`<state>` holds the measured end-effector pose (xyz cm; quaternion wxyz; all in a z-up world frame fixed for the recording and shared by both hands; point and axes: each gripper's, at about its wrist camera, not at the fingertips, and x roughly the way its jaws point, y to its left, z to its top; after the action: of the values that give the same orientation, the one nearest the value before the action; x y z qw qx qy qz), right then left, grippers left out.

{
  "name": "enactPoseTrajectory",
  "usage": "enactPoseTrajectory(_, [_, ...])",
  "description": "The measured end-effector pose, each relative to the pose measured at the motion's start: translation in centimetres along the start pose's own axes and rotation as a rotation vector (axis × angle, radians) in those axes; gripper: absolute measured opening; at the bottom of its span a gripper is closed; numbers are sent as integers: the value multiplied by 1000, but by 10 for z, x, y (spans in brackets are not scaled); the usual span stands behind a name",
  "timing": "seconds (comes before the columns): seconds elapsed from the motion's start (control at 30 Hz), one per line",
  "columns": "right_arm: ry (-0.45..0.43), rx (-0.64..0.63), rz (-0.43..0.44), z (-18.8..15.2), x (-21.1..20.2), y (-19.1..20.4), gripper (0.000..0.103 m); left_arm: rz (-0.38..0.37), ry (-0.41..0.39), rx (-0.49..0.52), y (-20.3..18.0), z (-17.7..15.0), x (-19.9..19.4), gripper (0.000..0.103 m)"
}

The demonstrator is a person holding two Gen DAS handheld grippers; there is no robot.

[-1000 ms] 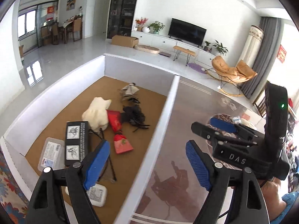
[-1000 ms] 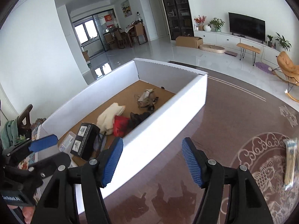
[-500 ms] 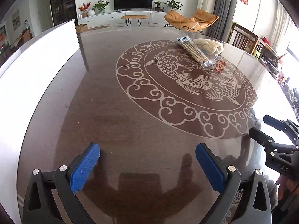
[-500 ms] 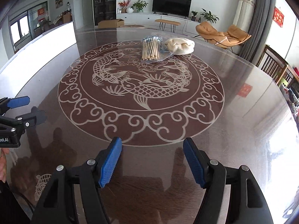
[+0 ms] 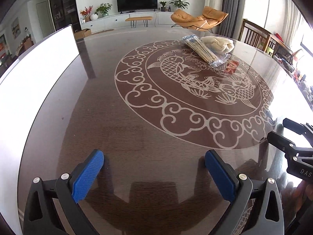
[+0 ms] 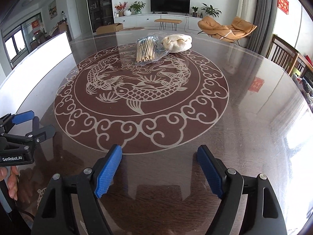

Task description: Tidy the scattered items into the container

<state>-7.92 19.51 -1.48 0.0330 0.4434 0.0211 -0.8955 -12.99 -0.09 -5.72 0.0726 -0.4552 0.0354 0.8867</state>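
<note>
Chopstick packet (image 6: 146,49) and cream cloth (image 6: 178,42) lie upper centre, well apart from both tools; white container (image 6: 39,62) left, interior hidden. Left tool (image 5: 154,168) spread apart, right tool (image 6: 159,168) opening, both empty.

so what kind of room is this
Most likely a home's open living and dining room: a television on a low white cabinet, an orange lounge chair, and a big round dining table.

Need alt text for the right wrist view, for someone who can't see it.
Open, empty blue-padded right tongs, jaws opening, hover over a dark round table with a fish inlay. Across it lie a clear bag of wooden sticks and a cream cloth bundle.
</note>
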Motion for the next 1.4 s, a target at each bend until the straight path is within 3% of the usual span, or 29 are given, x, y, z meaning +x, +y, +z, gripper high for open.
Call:
enactPoseTrajectory(0.33, [1, 1, 2, 6, 4, -2, 80, 2, -1, 1, -1, -1, -1, 103])
enactPoseTrajectory(0.43, [19, 12, -11, 35, 26, -18, 80, 2, -1, 0, -1, -2, -1, 103])
enactPoseTrajectory(0.63, [29, 185, -137, 118, 90, -73, 81, 1, -1, 1, -1, -1, -1, 103])
enactPoseTrajectory(0.73, [27, 213, -154, 151, 113, -77, 82, 1, -1, 1, -1, -1, -1, 103])
enactPoseTrajectory(0.83, [25, 169, -115, 170, 125, -57, 82, 1, -1, 1, -1, -1, -1, 103])
enactPoseTrajectory(0.9, [14, 85, -12, 173, 126, -31, 82, 1, -1, 1, -1, -1, -1, 103])
enactPoseTrajectory(0.97, [13, -27, 98, 166, 119, -1, 82, 1, -1, 1, -1, -1, -1, 103])
enactPoseTrajectory(1.07, [40, -161, 124, 139, 102, 27, 81, 1, -1, 1, -1, -1, -1, 103])
enactPoseTrajectory(1.23, [65, -140, 110, 79, 59, 4, 82, -10, 7, 16, -3, 2, 1, 103])
enactPoseTrajectory(1.4, [25, -78, 72, 23, 19, -26, 82, -118, 56, 236, -23, 45, 25, 103])
